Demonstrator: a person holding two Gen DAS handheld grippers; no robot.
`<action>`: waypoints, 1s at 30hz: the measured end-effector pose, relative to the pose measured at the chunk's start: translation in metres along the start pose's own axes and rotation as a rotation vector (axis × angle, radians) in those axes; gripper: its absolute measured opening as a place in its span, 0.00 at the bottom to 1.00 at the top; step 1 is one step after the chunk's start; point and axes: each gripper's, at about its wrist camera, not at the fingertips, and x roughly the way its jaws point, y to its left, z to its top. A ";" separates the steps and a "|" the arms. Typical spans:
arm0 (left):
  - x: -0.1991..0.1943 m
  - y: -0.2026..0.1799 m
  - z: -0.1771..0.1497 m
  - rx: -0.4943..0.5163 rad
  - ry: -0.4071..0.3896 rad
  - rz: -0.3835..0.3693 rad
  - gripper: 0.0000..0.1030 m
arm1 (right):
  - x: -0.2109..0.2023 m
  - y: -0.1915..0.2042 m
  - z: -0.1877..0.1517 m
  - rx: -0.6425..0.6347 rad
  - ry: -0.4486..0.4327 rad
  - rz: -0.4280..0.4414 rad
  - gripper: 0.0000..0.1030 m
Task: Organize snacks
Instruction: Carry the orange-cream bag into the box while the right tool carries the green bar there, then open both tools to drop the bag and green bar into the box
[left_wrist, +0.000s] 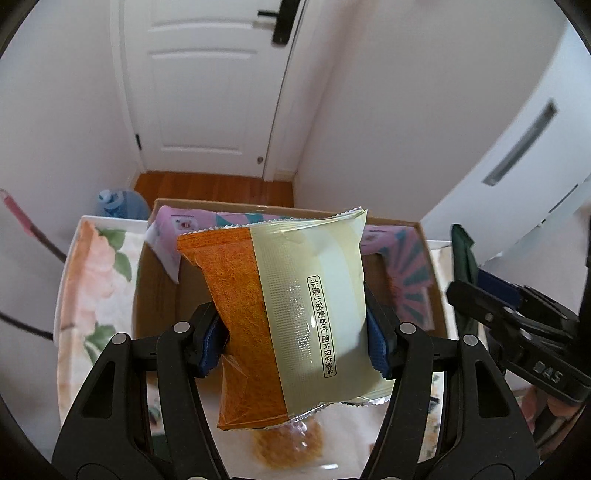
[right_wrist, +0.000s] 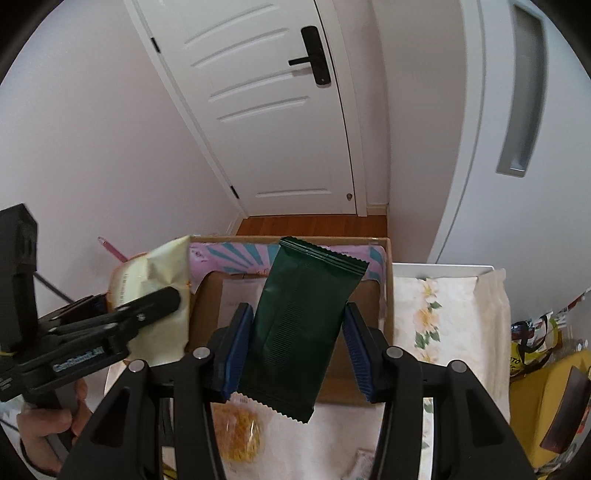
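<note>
Above the cardboard box at the surface's far edge, the left claw is clamped across a gold-and-orange snack pack, the right claw across a dark green packet. Both look light, crinkly and slippery; mid-body holds suit them.

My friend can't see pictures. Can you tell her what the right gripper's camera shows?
The right gripper holds a dark green snack packet above an open cardboard box on a flowery cloth. At the left, the left gripper holds a pale yellow packet. A white door stands behind.
</note>
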 end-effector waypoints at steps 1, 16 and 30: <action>0.008 0.002 0.003 0.004 0.016 0.000 0.58 | 0.006 0.000 0.003 0.006 0.006 -0.004 0.44; 0.079 0.003 0.000 0.153 0.165 0.010 0.82 | 0.073 -0.006 0.002 0.127 0.117 -0.060 0.44; 0.027 0.014 -0.012 0.156 0.073 0.059 0.94 | 0.063 -0.009 0.000 0.127 0.128 -0.062 0.44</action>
